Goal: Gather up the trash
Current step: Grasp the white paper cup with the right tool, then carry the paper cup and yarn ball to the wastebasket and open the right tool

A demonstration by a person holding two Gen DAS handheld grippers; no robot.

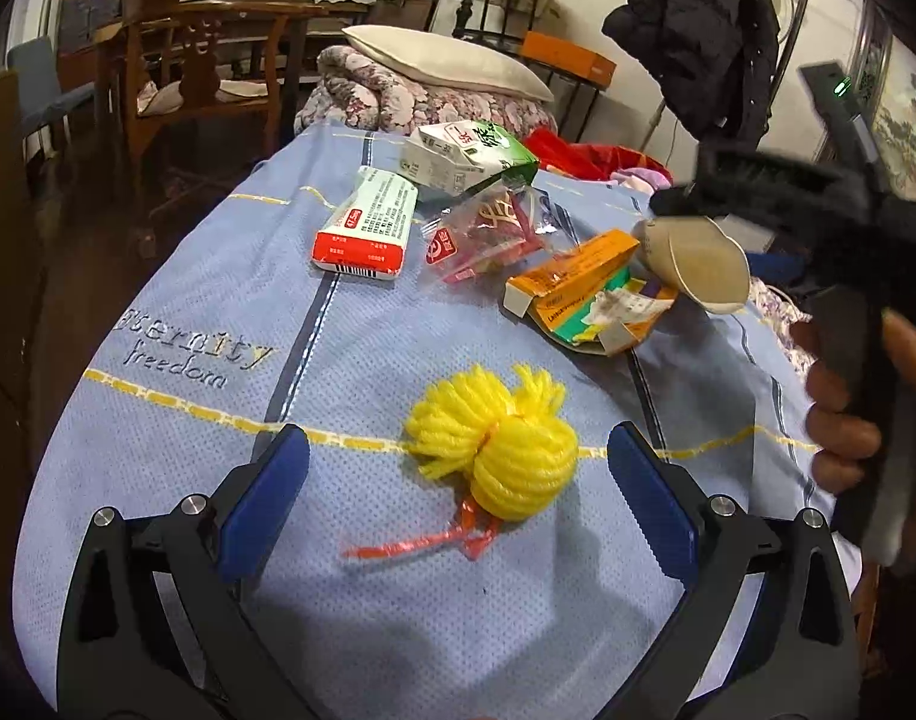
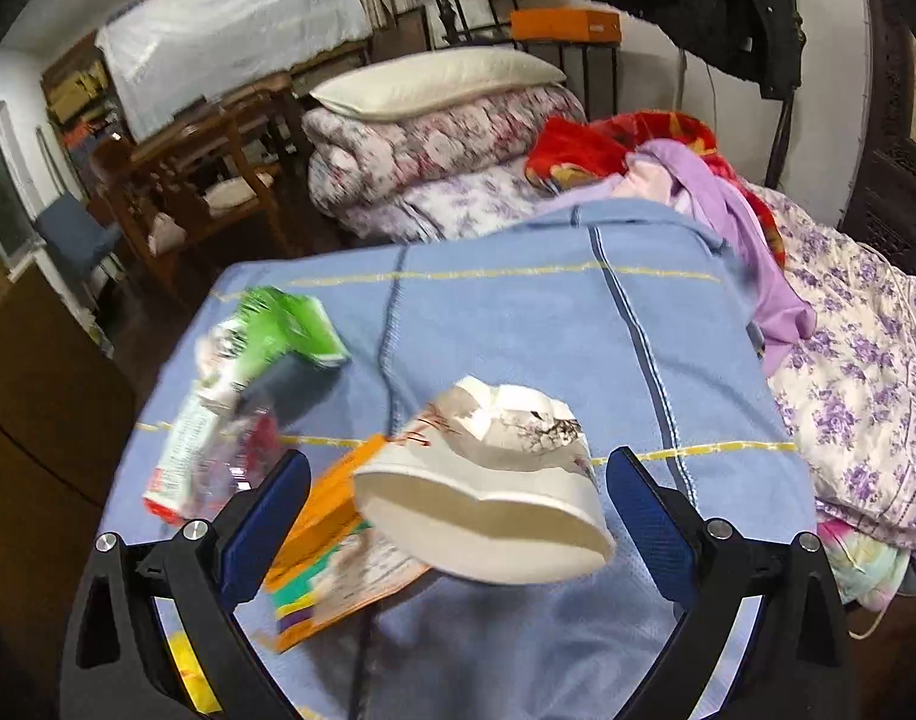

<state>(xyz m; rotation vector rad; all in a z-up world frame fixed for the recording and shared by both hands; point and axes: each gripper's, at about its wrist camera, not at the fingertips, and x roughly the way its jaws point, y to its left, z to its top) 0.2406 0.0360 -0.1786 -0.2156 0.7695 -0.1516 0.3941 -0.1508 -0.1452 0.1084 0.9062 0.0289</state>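
Observation:
Trash lies on a blue blanket [image 1: 230, 324]. A yellow yarn pompom [image 1: 506, 450] with red strips sits between the fingers of my open left gripper [image 1: 458, 468]. Beyond it lie a red-and-white box [image 1: 368, 228], a green-and-white carton [image 1: 464, 156], a clear red wrapper [image 1: 488, 234], an orange box [image 1: 584, 288] and a crushed paper cup [image 1: 698, 264]. My right gripper [image 2: 458, 480] is open, its fingers on either side of the crushed paper cup [image 2: 494, 480], which rests partly on the orange box [image 2: 332, 540]. The right gripper also shows in the left wrist view [image 1: 776, 192], over the cup.
Folded floral quilts [image 2: 434, 156] and a pillow [image 2: 440, 84] lie at the head of the bed. Red and purple clothes [image 2: 686, 180] are piled at right. Wooden chairs [image 1: 182, 60] stand left of the bed. A black jacket [image 1: 698, 30] hangs at the back.

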